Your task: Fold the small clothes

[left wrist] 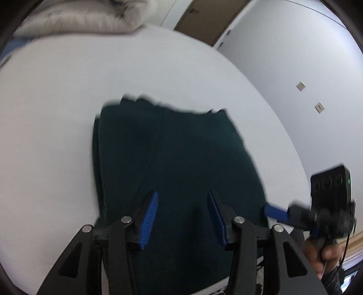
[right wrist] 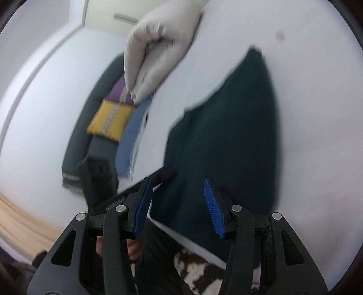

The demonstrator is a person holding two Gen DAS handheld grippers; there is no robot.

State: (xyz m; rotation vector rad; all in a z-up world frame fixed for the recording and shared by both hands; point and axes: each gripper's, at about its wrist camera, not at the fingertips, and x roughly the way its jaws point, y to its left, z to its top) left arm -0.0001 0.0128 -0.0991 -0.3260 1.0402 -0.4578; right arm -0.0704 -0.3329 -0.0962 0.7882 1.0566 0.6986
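Note:
A dark teal garment (left wrist: 172, 163) lies folded on the white table (left wrist: 56, 113), its near part hanging over the front edge. My left gripper (left wrist: 182, 215) is open and empty just above its near part. My right gripper (right wrist: 177, 204) is open and empty over the garment's (right wrist: 226, 136) near edge. In the left wrist view the right gripper (left wrist: 275, 212) shows at the garment's right corner, and I cannot tell whether it touches the cloth. Both views are blurred.
A folded pale grey garment (left wrist: 90, 18) lies at the table's far edge, also in the right wrist view (right wrist: 158, 45), with blue cloth (right wrist: 133, 131) hanging beside it. A dark sofa with yellow and purple cushions (right wrist: 109, 120) stands beyond the table.

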